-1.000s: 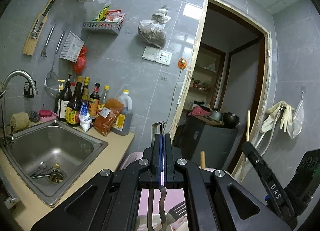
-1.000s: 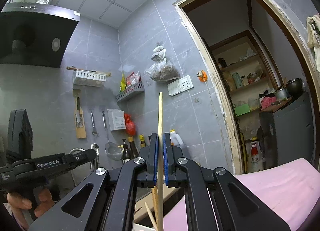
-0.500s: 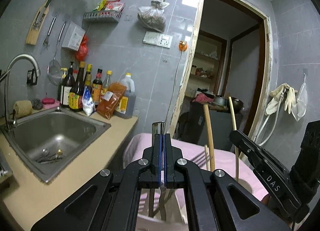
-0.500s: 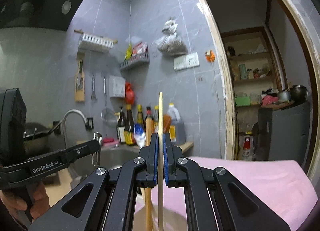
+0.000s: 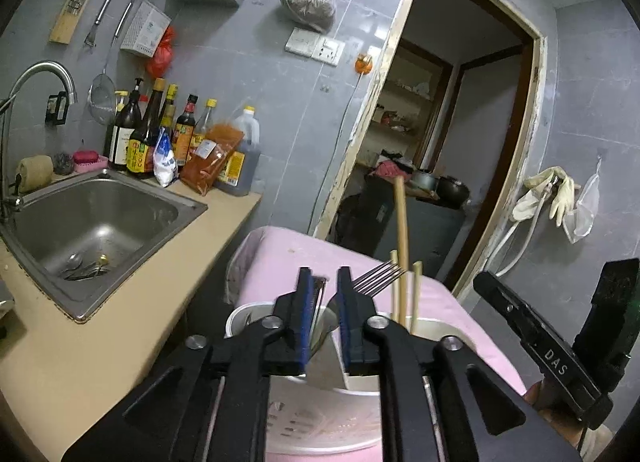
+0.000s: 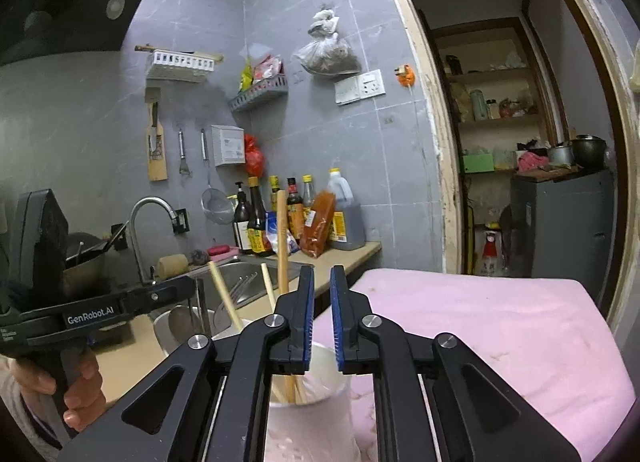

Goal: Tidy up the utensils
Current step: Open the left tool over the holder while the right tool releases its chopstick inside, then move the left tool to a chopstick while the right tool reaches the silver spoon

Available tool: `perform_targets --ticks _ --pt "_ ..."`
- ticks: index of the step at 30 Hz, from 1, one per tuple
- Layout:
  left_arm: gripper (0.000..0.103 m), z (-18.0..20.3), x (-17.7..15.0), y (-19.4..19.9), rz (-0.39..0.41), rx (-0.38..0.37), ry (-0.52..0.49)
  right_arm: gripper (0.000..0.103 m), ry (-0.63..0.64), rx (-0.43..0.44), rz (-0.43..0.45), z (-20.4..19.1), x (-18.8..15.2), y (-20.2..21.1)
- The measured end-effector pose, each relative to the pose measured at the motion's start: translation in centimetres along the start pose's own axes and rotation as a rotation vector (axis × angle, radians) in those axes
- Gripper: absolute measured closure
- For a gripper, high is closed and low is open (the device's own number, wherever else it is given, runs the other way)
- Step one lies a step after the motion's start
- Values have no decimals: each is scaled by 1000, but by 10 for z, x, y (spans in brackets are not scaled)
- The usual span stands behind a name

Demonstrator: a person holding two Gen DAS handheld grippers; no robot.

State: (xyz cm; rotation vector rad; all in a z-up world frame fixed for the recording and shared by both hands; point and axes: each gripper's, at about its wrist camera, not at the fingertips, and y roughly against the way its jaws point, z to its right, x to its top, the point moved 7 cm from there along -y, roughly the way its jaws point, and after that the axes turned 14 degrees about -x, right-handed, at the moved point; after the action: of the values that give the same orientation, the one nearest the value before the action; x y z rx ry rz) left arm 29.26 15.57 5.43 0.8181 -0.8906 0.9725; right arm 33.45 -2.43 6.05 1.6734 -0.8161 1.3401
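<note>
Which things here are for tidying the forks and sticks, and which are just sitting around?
For the job: white holder cups, fork, chopsticks, wooden handle, left hand-held gripper, right hand-held gripper.

Just there: sauce bottles, sink, rubber gloves.

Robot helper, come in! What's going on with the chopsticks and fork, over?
Left tool open, right tool open, both empty. Chopsticks and fork standing in the white holder. Nothing blocking, over.
</note>
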Motion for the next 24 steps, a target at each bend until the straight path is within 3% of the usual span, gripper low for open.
perform_targets --ticks 2,7,10,13,15,17,24 --pt "75 6 3 6 14 -7 -10 78 -6 -9 1 5 2 7" --pt "62 30 11 15 33 -33 -48 72 4 -43 0 18 10 25" --pt "46 49 13 20 55 -39 -90 54 9 -67 10 28 14 40" --pt "36 67 11 21 56 -44 -125 50 30 -108 24 40 19 57" --pt "28 78 9 19 54 -40 -150 41 38 -144 30 50 21 71" --pt "21 90 5 18 54 -42 -179 27 44 -174 39 59 22 82" --pt "19 130 -19 4 5 -74 -259 17 95 -277 60 83 23 122"
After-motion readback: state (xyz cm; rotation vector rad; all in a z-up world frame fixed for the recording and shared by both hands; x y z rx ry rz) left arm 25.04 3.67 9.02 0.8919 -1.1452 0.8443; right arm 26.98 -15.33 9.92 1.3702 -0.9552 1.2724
